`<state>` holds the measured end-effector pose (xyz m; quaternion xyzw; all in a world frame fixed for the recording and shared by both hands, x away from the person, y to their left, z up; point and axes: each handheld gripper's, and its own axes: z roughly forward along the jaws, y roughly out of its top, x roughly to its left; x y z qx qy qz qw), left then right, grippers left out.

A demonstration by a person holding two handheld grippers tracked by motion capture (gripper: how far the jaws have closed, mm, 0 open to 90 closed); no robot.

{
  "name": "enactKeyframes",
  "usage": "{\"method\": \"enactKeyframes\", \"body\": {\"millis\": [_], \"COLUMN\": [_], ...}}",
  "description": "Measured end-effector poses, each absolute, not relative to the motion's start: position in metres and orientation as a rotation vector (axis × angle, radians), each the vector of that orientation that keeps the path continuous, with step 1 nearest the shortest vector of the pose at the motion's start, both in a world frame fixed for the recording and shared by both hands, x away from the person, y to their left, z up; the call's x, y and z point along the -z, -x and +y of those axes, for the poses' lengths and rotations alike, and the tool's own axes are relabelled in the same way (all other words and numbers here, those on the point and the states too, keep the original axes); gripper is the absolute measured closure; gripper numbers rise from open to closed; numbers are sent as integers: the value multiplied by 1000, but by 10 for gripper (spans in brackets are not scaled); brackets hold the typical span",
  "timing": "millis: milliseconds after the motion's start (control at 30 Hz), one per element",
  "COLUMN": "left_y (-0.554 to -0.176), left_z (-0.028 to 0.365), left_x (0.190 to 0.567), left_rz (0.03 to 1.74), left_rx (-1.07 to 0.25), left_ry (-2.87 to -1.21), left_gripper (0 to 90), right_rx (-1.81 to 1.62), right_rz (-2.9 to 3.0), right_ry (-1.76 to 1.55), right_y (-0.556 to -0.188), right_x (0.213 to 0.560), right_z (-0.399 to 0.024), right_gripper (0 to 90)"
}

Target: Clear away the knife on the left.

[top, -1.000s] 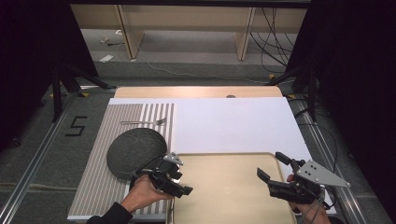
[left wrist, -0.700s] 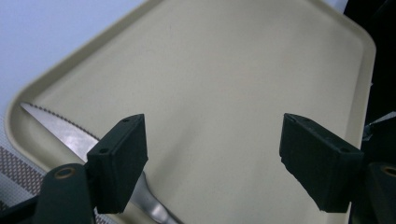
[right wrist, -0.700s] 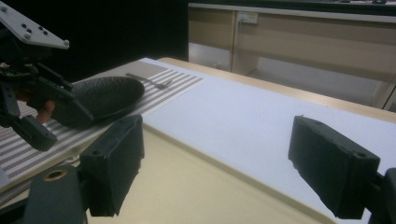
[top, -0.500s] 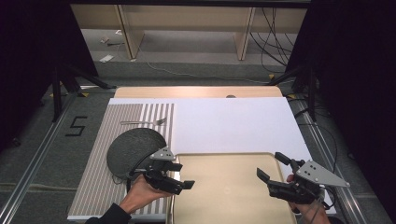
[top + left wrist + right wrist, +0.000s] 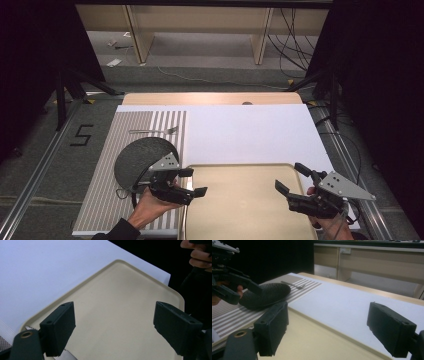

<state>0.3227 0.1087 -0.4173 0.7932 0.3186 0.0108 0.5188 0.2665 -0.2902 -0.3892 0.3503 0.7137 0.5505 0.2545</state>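
The white sheet covers most of the table in front of you. A striped placemat lies along its left side, and a beige tray sits at the near edge, between your two hands.

On the placemat rests a dark round plate, its near right part hidden behind your left gripper in the high view. In the right gripper view the plate has one edge raised off the mat. A fork lies flat on the placemat just beyond the plate, apart from it.

Your left gripper hangs over the tray's left rim, just beside the plate. Its jaws have just been opening and now stand spread wide. In the left gripper view nothing lies between them; bare tray shows in the gap. A bright metal edge shows at the bottom of that view beneath the jaw on its left; what it belongs to cannot be told.

Your right gripper hovers over the tray's right side, well apart from the plate. Its jaws are also spread, with nothing between them.
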Motion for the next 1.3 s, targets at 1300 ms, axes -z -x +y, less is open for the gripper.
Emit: {"method": "enactKeyframes", "body": {"millis": [1300], "left_y": [-302], "left_z": [134], "left_x": [409], "left_rz": [706], "left_rx": [-217], "left_ry": [-1775], "left_gripper": [168], "right_rx": [-1497], "right_rz": [1944], "right_ry": [-956], "right_y": [-266], "right_x": [390], "right_z": [-289], "right_gripper": [180]}}
